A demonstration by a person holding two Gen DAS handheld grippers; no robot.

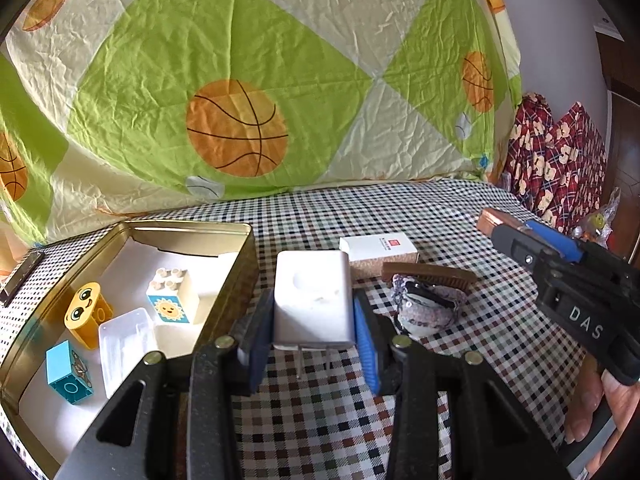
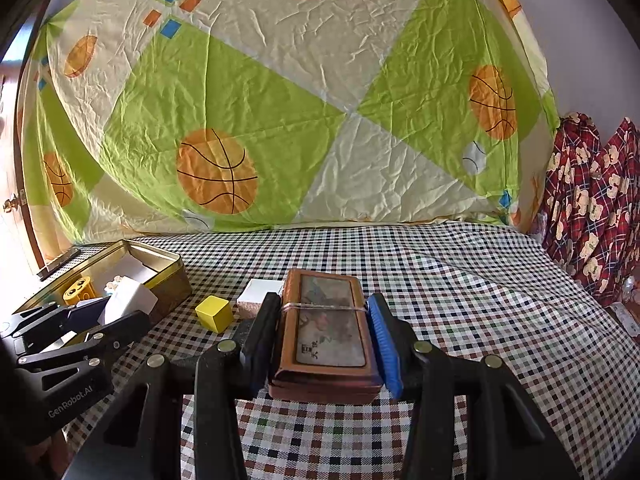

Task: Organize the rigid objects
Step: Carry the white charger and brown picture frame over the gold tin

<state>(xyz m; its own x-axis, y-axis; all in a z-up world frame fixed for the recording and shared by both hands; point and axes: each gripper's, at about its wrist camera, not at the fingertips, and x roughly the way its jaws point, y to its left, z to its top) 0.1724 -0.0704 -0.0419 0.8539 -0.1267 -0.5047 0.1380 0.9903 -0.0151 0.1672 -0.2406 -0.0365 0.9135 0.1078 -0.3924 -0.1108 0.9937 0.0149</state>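
The white plug adapter [image 1: 313, 300] is sitting clamped between the pads of the left gripper [image 1: 314, 334], lifted clear of the checked tablecloth [image 1: 460, 380] with its two metal prongs pointing down, just beside the right wall of the open gold tin [image 1: 236, 280]. In the right wrist view the same adapter [image 2: 130, 300] is showing beside the tin [image 2: 172, 276]. The right gripper [image 2: 324, 336] is gripping a brown pack of cards [image 2: 326, 332] bound with a rubber band, its picture face turned up — the pack's front end [image 1: 494, 220] is poking into the left view at the right edge.

Inside the tin are lying a yellow smiley block [image 1: 86, 314], a white block with a sun face [image 1: 174, 296], a blue block [image 1: 69, 372] and a clear plastic case [image 1: 126, 346]. On the cloth beyond the adapter are resting a white and cork-coloured box [image 1: 378, 252], a brown comb [image 1: 430, 274] and a patterned fabric item [image 1: 428, 308] under it, too crumpled to name. A yellow cube [image 2: 215, 313] is standing near the box in the right view.

The cloth is covering a flat surface backed by a crinkled green and cream sheet [image 1: 248, 80] printed with basketballs, hanging like a wall. Red plaid fabric with bears [image 1: 560, 164] is bunching at the right, against a pale wall. A person's fingers [image 1: 608, 408] are showing under the right gripper's body at the frame edge, partly cut off. A dark flat object [image 1: 20, 276] left of the tin is hard to identify.
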